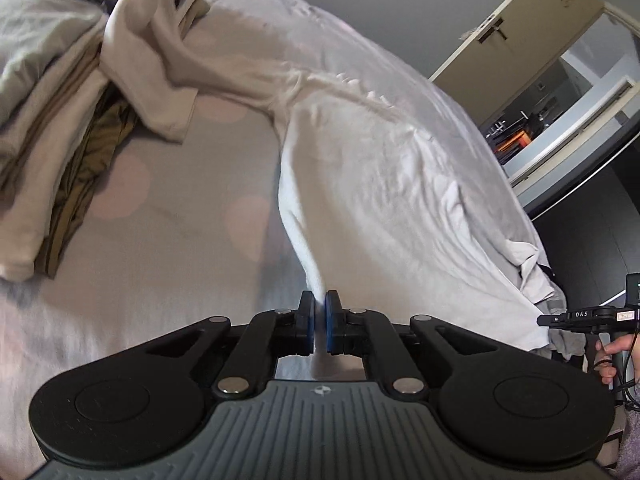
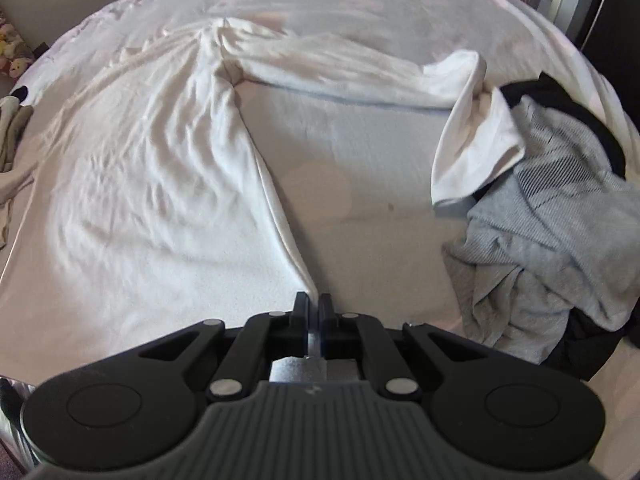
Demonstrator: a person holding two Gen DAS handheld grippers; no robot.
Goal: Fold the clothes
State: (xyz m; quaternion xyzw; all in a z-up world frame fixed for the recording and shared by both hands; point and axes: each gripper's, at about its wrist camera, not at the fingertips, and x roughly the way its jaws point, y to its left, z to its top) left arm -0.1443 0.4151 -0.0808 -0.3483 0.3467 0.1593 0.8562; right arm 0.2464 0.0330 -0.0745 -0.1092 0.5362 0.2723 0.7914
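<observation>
Polka-dotted bedding [image 1: 180, 208] is stretching ahead of both tools, an open door [image 1: 520, 28] beyond. Left gripper [image 1: 319, 320] and right gripper [image 2: 314, 320] are each pinching the white garment's [image 2: 160, 184] near edge.

Left tongs [image 1: 320, 312] and right tongs [image 2: 314, 312] both clamped, angled downward.

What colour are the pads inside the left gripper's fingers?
Blue pads, clearest in the left wrist view, pinching the white garment.

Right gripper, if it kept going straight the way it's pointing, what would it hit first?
Probably the white garment the right gripper is shut on, then the bed sheet under it; depth is unclear.
</observation>
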